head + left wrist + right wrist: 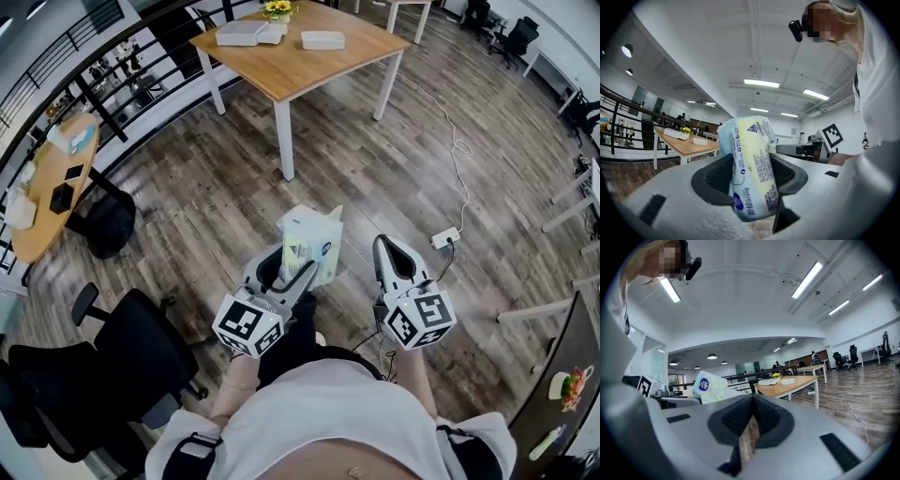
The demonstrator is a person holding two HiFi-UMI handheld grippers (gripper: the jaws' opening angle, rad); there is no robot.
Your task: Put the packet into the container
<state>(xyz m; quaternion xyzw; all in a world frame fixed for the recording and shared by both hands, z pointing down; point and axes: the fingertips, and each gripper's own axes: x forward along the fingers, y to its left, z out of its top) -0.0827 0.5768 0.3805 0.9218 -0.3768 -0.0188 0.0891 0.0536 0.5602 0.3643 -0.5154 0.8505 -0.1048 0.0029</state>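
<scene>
Packet (752, 168), a soft plastic-wrapped pack with blue and yellow print, is off the ground in the left gripper (295, 267), clamped across its lower half between the dark ribbed fingers (717, 176), which stand partly apart and press on it from both sides. Its upper end sticks out well beyond the fingertips and leans a little to one side. The right gripper (751, 427) is level just beside it, its fingers brought together with only a thin slit between them and nothing in them. The likely target, a white container (322, 39), sits on the wooden desk (309, 75) well apart from the person, across open plank floor, with a second white box (242, 34) and a pot of yellow flowers (277, 8) near it; which of the two is meant I cannot tell. The main risk seems to be the hold itself: a squashy, slick wrapper pinched low down could creep or tip out on the way across, since most of its length is unsupported. A white cable and power strip (444, 237) on the floor to the right could also catch a foot.
</scene>
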